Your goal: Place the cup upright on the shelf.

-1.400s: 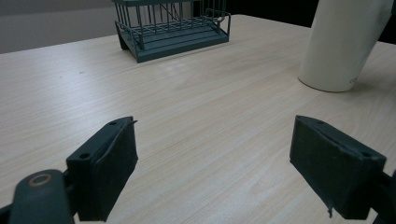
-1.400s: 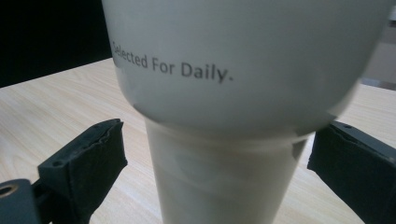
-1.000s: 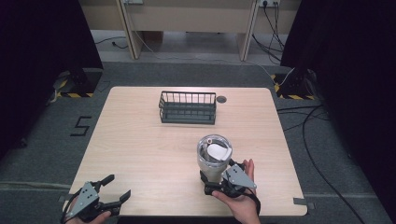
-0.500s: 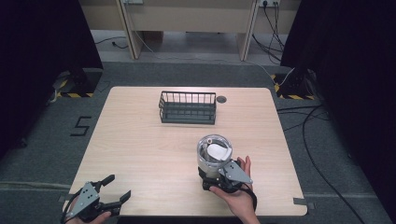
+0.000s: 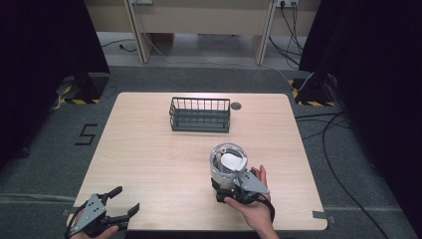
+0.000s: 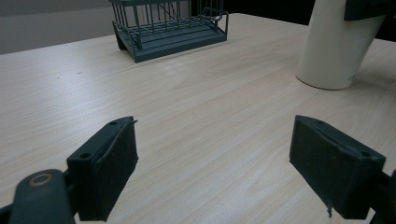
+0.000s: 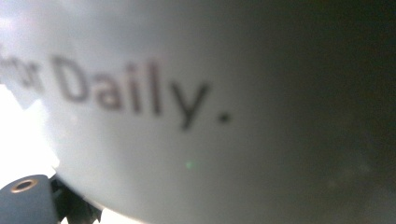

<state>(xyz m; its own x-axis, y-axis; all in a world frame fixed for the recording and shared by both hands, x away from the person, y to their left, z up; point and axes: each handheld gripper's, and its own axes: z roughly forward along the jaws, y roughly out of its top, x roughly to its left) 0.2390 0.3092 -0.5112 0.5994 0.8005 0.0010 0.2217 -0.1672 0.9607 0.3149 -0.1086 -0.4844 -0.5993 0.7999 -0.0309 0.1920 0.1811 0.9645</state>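
Two grippers: my right gripper (image 5: pixel 230 186) presses against the white cup (image 5: pixel 228 164) near the bench (image 5: pixel 149 149) front, grip state unclear; left gripper (image 5: pixel 122 201) spread, empty. A careless nudge could topple it

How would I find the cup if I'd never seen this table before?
Start at the light wooden table and look at the edge nearest the person, on their right. The cup stands there, against the right gripper. It is round, white and solid with "Daily." printed on it, unlike the dark wire basket at the far side.
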